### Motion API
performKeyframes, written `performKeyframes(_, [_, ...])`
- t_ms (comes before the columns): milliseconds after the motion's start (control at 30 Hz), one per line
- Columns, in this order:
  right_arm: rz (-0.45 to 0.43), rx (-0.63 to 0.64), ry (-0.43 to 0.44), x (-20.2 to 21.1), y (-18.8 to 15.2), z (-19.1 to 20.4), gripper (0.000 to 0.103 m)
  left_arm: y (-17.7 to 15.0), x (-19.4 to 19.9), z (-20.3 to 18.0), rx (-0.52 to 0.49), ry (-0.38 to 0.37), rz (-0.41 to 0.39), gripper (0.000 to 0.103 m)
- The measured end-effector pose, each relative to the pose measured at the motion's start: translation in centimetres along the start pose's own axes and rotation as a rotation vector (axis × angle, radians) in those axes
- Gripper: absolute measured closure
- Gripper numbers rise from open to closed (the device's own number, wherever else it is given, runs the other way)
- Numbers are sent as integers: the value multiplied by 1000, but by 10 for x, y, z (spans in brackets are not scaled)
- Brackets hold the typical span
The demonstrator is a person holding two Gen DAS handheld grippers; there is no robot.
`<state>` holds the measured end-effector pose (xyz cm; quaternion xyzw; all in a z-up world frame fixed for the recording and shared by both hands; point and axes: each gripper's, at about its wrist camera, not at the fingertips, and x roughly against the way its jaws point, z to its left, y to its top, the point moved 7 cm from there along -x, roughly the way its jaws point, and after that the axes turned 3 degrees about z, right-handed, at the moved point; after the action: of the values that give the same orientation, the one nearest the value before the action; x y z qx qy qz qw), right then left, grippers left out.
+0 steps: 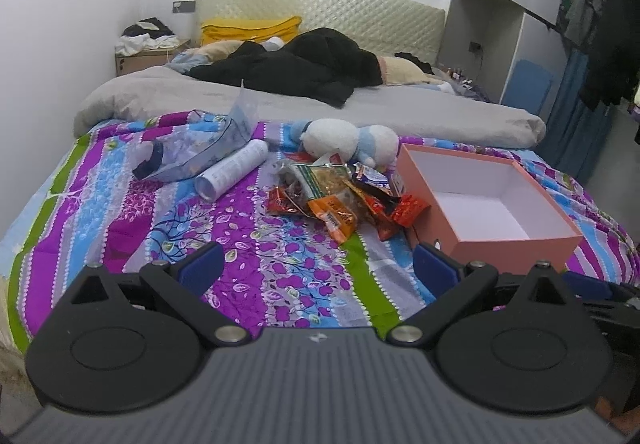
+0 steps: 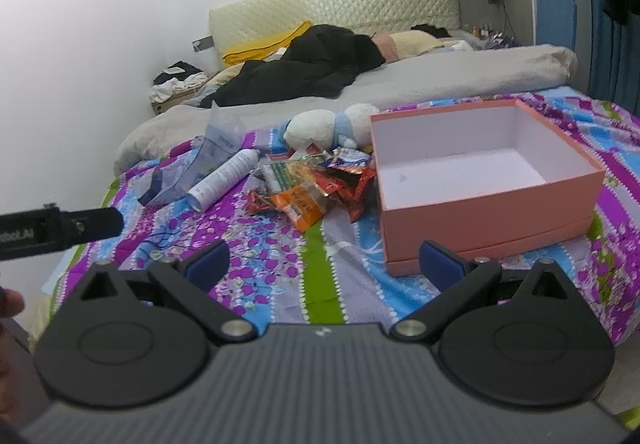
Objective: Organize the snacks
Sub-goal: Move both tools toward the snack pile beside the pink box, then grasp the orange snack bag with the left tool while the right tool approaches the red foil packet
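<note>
Opening stage of the sorting task. A heap of crinkled foil snack packets [image 1: 340,196], orange, red and green among them, lies on the bed [image 1: 248,264] with its purple, blue and green patterned quilt, toward the foot edge and roughly midway across. Touching or just beside the heap, on the side toward the bed's right edge, stands an open salmon-pink cardboard box [image 1: 516,244] with a white interior; nothing is visible inside it, so no packet has yet been put away. Behind the heap, toward the headboard, lies a white and pale-blue plush toy [image 1: 352,140]. Toward the left edge lie a white cylindrical tube [image 1: 232,172] and a clear crumpled plastic bag [image 1: 200,152]; neither appears to be a snack.

The left tool [image 1: 316,268] hangs over the quilt at the foot edge, its blue-padded fingers [image 1: 200,268] spread wide with nothing between them. The right tool [image 2: 324,264] is likewise wide open and empty, and its right pad sits near the box's near corner. Both are well apart from the heap.

Judged step: approach to the first pick. The next move calls for carrying one tool forward to the heap, probably the right one since it is closer to the box, and closing on a single outlying packet such as the orange packet [image 2: 304,208] at the near edge of the pile. The packets overlap and look slippery, so a pinch on a flat sealed edge seems safest.
</note>
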<state>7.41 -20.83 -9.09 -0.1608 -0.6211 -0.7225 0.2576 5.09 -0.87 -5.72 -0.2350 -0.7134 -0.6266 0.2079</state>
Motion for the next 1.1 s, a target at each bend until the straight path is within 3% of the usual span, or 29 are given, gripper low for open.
performKeyframes(267, [6,-59,1,-8,-5,-3,0,1,-4,-1,-12,-47,-10,1])
performKeyframes(567, [-42,-19,-32,-8,-1,0,0,-1,-9,3,-31,-46,-6,1])
performKeyframes(967, [-27,-57,-16,-28,-8,-5,0,-5,-64,11,-22,-72,42,2])
performKeyframes(1100, [-53,-23,-42,-38,-5,0,9,0,-86,15,-19,-83,46,2])
